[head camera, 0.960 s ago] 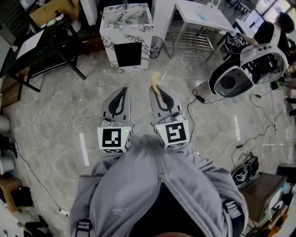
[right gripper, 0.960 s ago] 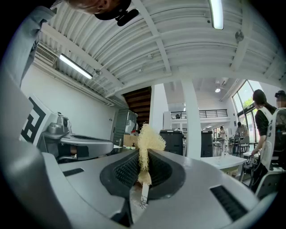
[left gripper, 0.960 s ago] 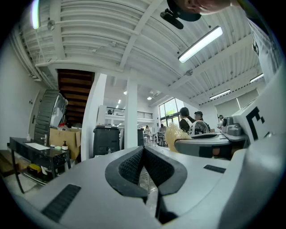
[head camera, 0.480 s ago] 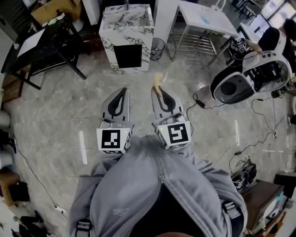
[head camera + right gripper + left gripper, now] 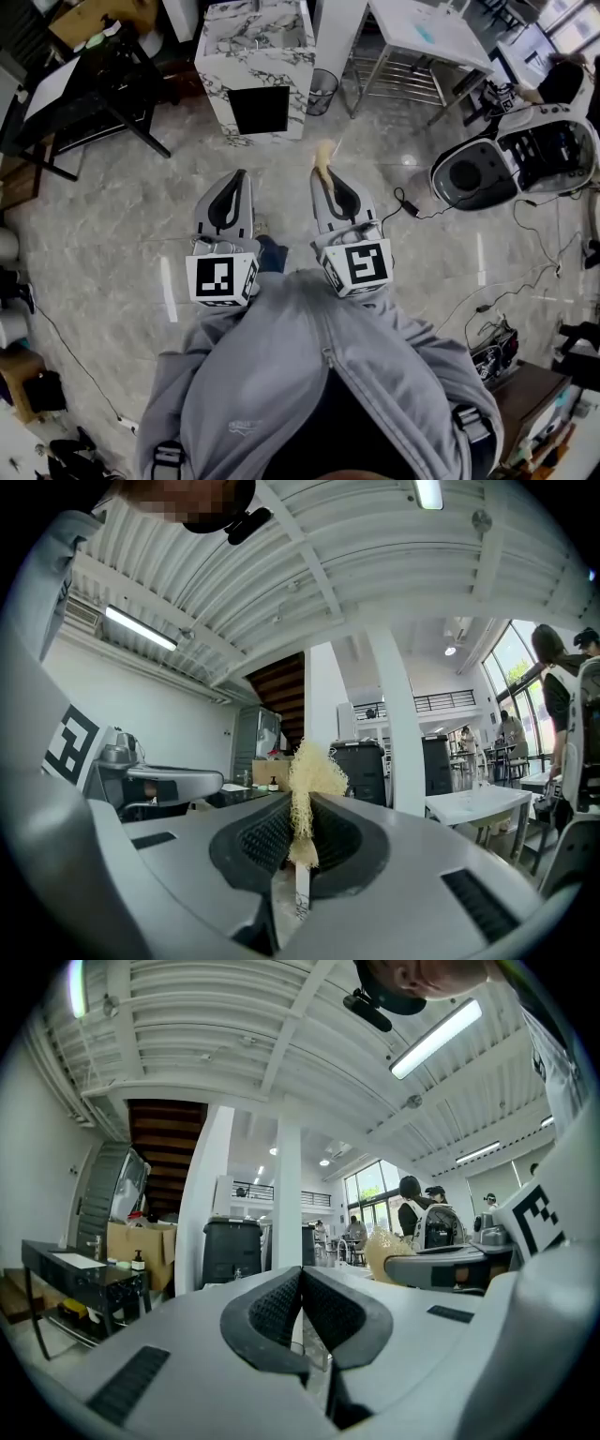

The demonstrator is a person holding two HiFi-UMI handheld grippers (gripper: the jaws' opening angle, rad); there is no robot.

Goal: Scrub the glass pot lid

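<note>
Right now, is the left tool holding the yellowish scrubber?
No, the left tool is shut with nothing between its jaws; the yellowish scrubber is pinched in the right tool.

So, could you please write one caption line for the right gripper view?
Right gripper, jaws shut on a pale fibrous scrubber, pointing toward white columns.

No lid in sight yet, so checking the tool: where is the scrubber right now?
The scrubber is clamped in the right tongs, sticking out past their tips; in the head view it points toward the marble stand ahead.
</note>
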